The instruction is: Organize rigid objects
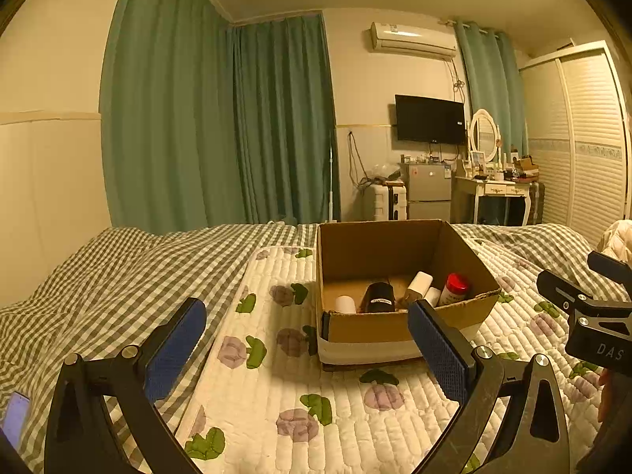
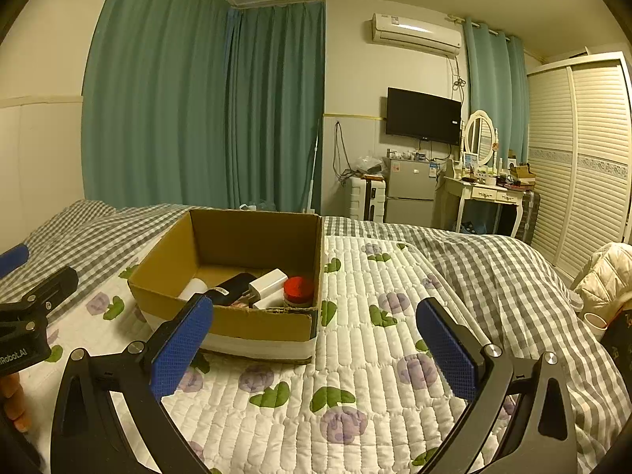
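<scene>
We hold both grippers over the quilt [image 2: 355,355], jaws spread wide, nothing between them. Left gripper [image 1: 308,351] faces the box [image 1: 395,328]; right gripper [image 2: 316,351] sits just right of it. Inside lie a red-capped jar [image 2: 298,290], white charger [image 2: 268,282], black case [image 1: 379,296], white tube [image 1: 345,304]. All look light and stiff. The jar likely slick; we judge its sides below the cap the best grip.

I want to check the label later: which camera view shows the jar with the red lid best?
The right wrist view shows the red-lidded jar best: its lid top and part of its body are visible in the cardboard box, unobstructed. The left wrist view shows the jar tilted beside the box wall, its lower part hidden by the rim; no label is readable.
</scene>
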Action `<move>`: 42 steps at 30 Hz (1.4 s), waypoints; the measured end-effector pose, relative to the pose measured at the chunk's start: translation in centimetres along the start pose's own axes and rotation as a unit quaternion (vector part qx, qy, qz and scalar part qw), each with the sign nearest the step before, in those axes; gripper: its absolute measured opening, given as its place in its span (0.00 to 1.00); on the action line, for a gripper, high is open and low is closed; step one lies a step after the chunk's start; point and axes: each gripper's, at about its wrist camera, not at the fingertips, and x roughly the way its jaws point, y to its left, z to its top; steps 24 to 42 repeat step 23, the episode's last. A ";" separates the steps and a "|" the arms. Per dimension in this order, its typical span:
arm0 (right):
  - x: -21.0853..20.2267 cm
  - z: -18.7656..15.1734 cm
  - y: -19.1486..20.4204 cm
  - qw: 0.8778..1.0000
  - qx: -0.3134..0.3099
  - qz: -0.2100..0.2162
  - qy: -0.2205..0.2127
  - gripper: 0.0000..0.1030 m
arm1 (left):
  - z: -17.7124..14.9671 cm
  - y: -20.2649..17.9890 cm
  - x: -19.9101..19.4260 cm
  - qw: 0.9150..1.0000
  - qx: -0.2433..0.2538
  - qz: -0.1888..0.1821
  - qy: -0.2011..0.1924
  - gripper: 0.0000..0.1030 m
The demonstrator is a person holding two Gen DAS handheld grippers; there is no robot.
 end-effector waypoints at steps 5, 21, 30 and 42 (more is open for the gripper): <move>0.0 0.0 0.0 1.000 0.000 0.000 0.002 1.00 | 0.0 0.0 0.0 1.000 0.001 0.001 0.000 1.00; 0.2 -0.2 0.1 1.000 -0.003 -0.001 0.008 1.00 | -0.2 0.1 0.1 1.000 0.004 -0.002 0.003 1.00; 0.2 -0.2 0.1 1.000 -0.003 -0.001 0.009 1.00 | -0.3 0.0 0.3 1.000 0.008 -0.001 0.006 1.00; 0.2 -0.2 0.1 1.000 -0.003 -0.001 0.009 1.00 | -0.3 0.0 0.3 1.000 0.008 -0.001 0.006 1.00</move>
